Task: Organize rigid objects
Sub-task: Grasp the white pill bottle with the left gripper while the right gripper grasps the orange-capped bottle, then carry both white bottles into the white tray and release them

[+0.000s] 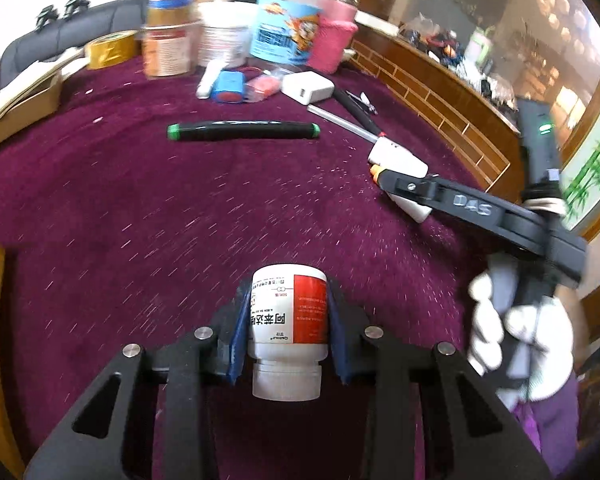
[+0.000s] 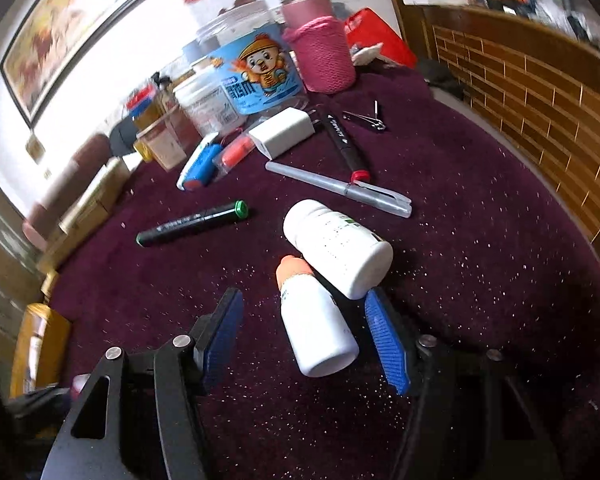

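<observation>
Item, left claw (image 1: 288, 320): black two-finger frame with blue ribbed pads, pinching a white plastic pill bottle with a red-and-white printed label (image 1: 289, 322); the bottle sits between the pads with its cap end toward the camera, both pads against its sides, above the dark purple glittered table cloth (image 1: 180, 208). Item, far left of the table: a roll of yellow tape (image 1: 110, 49), next to an amber jar with a blue and red lid (image 1: 169, 36). Item, centre: a black marker with green end caps (image 1: 244, 130), lying flat and apart from other things. Item, behind it: a white rectangular charger block (image 1: 307, 87), beside a small blue case (image 1: 230, 87). Item, back row: a clear tub with a blue cartoon label (image 1: 286, 32) and a flask in a pink knitted sleeve (image 1: 336, 38). Item, right: a person's white-gloved hand (image 1: 512, 340) gripping the second tool. Item, right claw (image 2: 306, 326): pads spread, with a small white bottle with an orange cap (image 2: 314, 320) lying on the cloth between them; no pad presses it. Item: a larger white plastic bottle (image 2: 336, 246) lying on its side, touching the small bottle. Item, beyond: a grey capped pen (image 2: 340, 188) and a black marker with a red cap (image 2: 346, 144).
</observation>
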Motion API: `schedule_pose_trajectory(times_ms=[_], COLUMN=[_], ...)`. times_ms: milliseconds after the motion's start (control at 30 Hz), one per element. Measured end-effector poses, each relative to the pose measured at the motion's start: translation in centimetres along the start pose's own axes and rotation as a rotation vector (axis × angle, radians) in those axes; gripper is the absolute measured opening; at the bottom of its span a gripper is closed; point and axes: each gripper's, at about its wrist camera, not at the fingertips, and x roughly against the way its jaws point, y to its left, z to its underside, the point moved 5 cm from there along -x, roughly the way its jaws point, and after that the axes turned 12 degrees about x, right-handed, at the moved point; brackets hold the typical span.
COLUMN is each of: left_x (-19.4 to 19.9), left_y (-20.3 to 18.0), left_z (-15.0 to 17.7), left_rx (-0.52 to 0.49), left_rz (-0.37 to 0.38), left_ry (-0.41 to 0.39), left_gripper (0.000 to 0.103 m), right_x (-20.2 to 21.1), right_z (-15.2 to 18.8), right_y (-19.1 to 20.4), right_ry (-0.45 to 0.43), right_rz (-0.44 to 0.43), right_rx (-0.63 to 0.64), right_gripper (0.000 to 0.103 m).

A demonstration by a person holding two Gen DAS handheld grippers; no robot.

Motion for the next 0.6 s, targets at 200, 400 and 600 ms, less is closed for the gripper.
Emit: schedule_pose_trajectory(times_ms=[200, 400, 600], left_x=[5.4, 12.8, 18.3], left_y=[3.6, 8.5, 15.4], left_z=[1.1, 3.8, 7.2], left_rx=[0.117, 0.189, 0.333], left_rz=[0.073, 0.058, -0.011], left_ry=[-0.068, -0.153, -0.207], left_gripper=[0.032, 0.032, 0.032], right_x=[-0.2, -0.3, -0.2], right_z=[-0.1, -0.1, 0.1], right_y=[0.4, 0.4, 0.8], right_ry=[0.005, 0.010, 0.051], right_rz=[0.030, 0.060, 0.146], right_rx=[0.034, 0.038, 0.058], right_gripper=[0.054, 0.042, 0.025])
